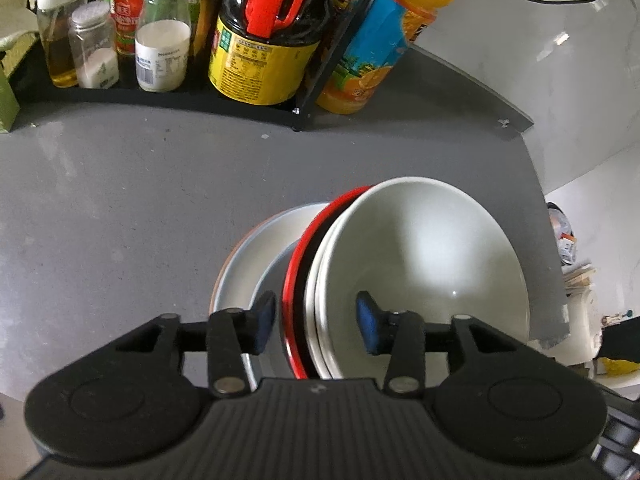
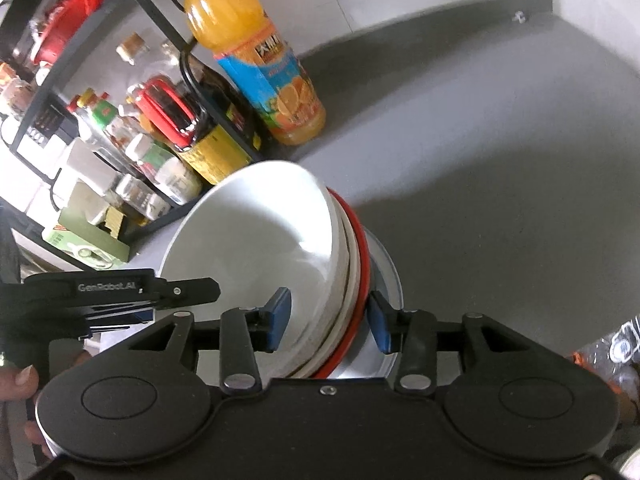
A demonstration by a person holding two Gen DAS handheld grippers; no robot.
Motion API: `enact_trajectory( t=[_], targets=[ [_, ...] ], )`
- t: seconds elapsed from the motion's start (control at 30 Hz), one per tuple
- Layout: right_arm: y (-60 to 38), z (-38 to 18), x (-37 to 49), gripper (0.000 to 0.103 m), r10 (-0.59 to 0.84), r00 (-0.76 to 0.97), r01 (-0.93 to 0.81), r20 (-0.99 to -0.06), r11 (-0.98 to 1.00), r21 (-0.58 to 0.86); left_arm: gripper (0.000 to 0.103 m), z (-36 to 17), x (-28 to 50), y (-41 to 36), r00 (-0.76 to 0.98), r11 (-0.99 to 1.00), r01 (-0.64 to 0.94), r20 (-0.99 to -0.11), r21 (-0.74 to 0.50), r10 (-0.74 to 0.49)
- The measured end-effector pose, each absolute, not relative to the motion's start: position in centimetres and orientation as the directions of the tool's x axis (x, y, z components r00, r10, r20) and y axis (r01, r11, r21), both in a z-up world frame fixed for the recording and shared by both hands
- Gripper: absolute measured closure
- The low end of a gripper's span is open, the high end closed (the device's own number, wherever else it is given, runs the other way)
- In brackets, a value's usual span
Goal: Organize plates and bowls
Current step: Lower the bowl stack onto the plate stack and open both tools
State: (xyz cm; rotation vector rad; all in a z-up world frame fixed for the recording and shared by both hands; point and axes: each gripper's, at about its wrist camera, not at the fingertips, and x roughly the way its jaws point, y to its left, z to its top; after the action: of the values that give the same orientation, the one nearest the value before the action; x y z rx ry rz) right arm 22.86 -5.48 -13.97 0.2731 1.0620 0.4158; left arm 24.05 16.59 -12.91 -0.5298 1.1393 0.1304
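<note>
Two grippers straddle the bowl stack's rims at lower centre of each frame: your left gripper (image 1: 316, 324) and right gripper (image 2: 330, 318), jaws parted around the white bowl (image 1: 420, 256), probably steadying the stack over the plate (image 1: 256, 256) on the surface (image 1: 120, 200).

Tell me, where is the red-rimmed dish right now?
The red-rimmed dish sits in the tilted stack on the grey counter, sandwiched between the white bowls and the pale plate, with both grippers' fingers straddling the stack's rims.
</note>
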Motion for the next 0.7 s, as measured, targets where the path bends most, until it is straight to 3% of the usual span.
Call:
enact_trajectory(
  t=[0.07, 0.23, 0.7],
  targets=[
    [-5.8, -13.6, 23.0, 0.05, 0.449, 0.433, -0.196, -0.782, 0.893, 0.405, 0.046, -12.6, 24.1, 16.4, 0.425, 0.876, -0.37, -0.895, -0.31, -0.137],
    [-7.5, -12.6, 23.1, 0.046, 0.445, 0.461, -0.177, -0.768, 0.894, 0.411, 0.027, -12.0, 23.8, 16.1, 0.445, 0.88, -0.38, -0.89, -0.286, -0.097],
    [-15.8, -10.7, 18.4, 0.012, 0.404, 0.543, -0.166, -0.736, 0.911, 0.378, 0.009, -8.6, 20.2, 12.9, 0.5, 0.886, -0.397, -0.866, -0.239, -0.01]
  ],
)
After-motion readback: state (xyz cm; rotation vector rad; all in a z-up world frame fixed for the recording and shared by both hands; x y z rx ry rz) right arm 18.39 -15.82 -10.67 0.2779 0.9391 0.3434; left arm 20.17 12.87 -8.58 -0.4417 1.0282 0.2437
